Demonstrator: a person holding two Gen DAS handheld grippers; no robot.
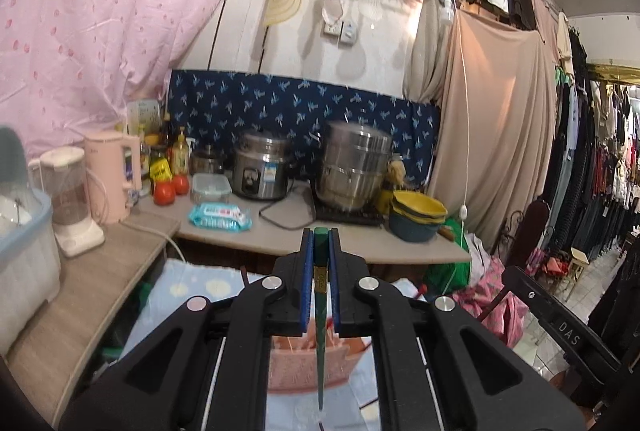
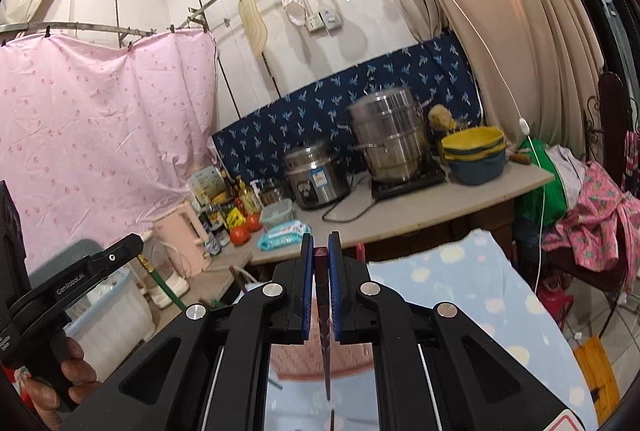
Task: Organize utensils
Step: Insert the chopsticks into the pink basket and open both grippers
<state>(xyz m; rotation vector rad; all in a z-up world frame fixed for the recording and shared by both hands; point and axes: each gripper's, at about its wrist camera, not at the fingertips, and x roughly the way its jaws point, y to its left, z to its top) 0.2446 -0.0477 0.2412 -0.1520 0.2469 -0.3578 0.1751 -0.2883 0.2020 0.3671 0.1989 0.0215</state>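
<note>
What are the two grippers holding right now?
Left gripper: shut on a green chopstick.
Right gripper: shut on a dark red chopstick.

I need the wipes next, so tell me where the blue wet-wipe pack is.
In the left wrist view the wet-wipe pack lies flat on the counter, just in front of the clear lidded container and right of the tomatoes.

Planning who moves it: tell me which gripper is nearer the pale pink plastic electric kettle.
Left. The left gripper, clamping a green chopstick, has the pink kettle ahead to its left; the right gripper sits farther off, with the left gripper between.
</note>
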